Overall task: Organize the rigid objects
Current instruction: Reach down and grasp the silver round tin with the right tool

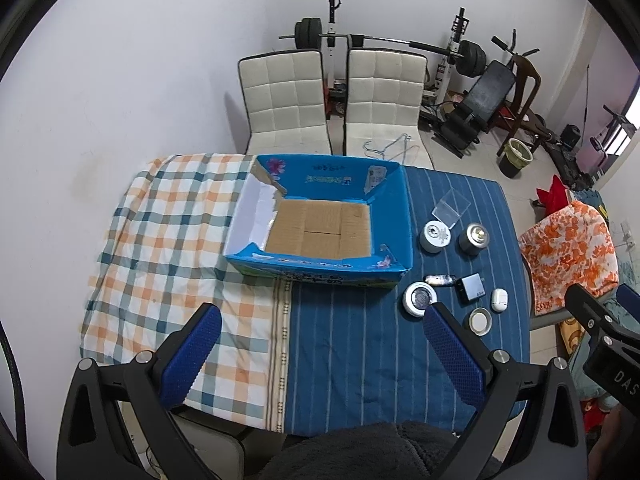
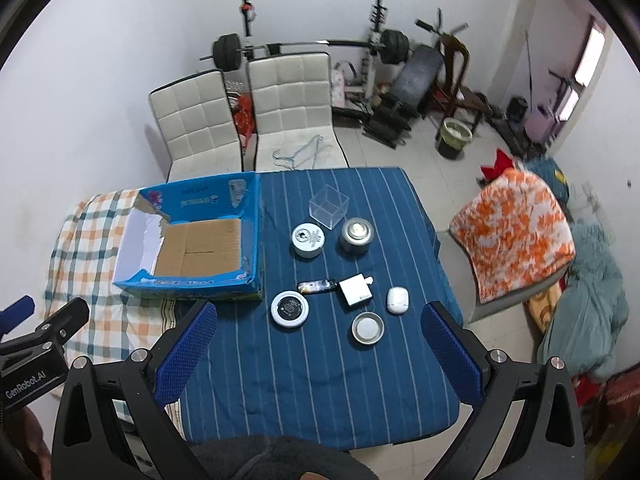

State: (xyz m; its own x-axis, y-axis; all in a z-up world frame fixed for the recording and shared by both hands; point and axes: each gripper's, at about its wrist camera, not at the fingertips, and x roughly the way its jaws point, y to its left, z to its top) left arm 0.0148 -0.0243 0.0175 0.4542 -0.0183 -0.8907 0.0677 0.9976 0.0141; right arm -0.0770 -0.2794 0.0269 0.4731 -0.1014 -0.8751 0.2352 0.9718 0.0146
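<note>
We saw the left hand-held gripper (image 1: pixel 320 354) spread wide, empty, above the counter (image 1: pixel 360 360). Blue box (image 1: pixel 320 268) sat open; round tin (image 1: pixel 419 298), charger (image 1: pixel 471 288) lay just right of it.

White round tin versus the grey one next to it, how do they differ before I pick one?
The white tin is wider and squatter; the grey tin looks narrower and taller. The white tin's lid is flat with dark print; the grey tin's top is shiny with a raised centre. Both stand upright, untouched, on the blue striped cloth.

both raised well above the near table edge (image 1: pixel 360 420), facing 12 o'clock toward the chairs (image 2: pixel 288 108), sharing the blue box (image 1: pixel 320 268) and small items.
</note>
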